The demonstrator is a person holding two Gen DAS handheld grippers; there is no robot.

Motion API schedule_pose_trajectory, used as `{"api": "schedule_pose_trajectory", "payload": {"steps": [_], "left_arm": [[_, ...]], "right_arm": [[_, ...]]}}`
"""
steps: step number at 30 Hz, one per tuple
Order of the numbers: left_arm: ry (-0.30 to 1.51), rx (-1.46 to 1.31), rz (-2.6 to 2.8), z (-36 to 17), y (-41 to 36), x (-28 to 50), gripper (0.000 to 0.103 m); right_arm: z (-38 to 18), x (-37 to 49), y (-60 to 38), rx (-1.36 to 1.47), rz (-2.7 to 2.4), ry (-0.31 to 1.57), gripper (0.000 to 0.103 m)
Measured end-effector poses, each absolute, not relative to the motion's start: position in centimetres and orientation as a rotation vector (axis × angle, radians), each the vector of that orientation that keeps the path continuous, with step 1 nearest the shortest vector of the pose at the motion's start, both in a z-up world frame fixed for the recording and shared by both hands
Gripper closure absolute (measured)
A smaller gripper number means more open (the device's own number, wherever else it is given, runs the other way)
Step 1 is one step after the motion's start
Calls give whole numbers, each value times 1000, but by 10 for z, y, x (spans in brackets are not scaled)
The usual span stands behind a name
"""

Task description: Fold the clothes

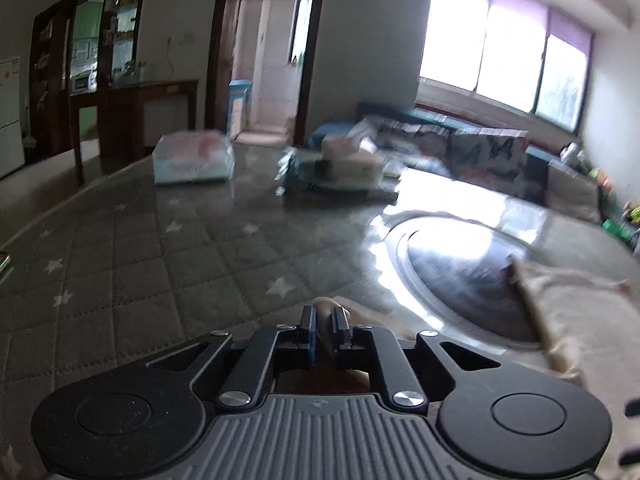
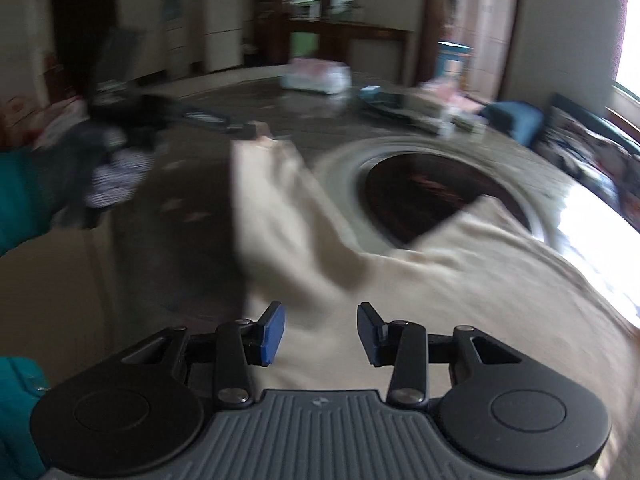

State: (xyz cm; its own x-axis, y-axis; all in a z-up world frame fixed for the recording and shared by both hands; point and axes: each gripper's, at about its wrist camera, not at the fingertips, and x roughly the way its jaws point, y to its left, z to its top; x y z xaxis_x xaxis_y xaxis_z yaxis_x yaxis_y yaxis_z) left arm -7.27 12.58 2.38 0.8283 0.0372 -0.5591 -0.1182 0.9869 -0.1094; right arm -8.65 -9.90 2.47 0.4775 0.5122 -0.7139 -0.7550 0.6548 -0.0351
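Note:
A cream garment (image 2: 460,280) lies spread on the grey star-quilted table (image 1: 140,248), partly over a round dark inset (image 2: 432,192). One sleeve (image 2: 276,200) stretches away to the upper left. My left gripper (image 1: 324,320) is shut on the end of that sleeve (image 1: 323,305); it shows blurred in the right wrist view (image 2: 248,128), held by a gloved hand. More of the garment (image 1: 580,320) lies at the right of the left wrist view. My right gripper (image 2: 320,330) is open and empty just above the garment's body.
A plastic-wrapped pack (image 1: 194,156) and a pile of boxes and papers (image 1: 340,168) sit at the table's far side. A sofa with patterned cushions (image 1: 480,148) stands beyond under the windows. A dark wooden cabinet (image 1: 132,112) is at the back left.

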Motion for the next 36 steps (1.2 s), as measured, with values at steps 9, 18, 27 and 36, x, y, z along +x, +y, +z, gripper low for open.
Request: {"api": "schedule_pose_trajectory", "payload": {"steps": [9, 18, 27, 36], "left_arm": [[566, -145, 79, 35, 128, -87, 30], [577, -191, -126, 41, 94, -69, 6], [677, -163, -145, 10, 75, -45, 7], [645, -138, -56, 5, 88, -54, 8]], "right_arm": [[6, -96, -74, -416, 912, 790, 63], [12, -71, -68, -343, 869, 761, 64], [7, -73, -52, -340, 981, 791, 55], [37, -43, -99, -242, 861, 784, 57]]}}
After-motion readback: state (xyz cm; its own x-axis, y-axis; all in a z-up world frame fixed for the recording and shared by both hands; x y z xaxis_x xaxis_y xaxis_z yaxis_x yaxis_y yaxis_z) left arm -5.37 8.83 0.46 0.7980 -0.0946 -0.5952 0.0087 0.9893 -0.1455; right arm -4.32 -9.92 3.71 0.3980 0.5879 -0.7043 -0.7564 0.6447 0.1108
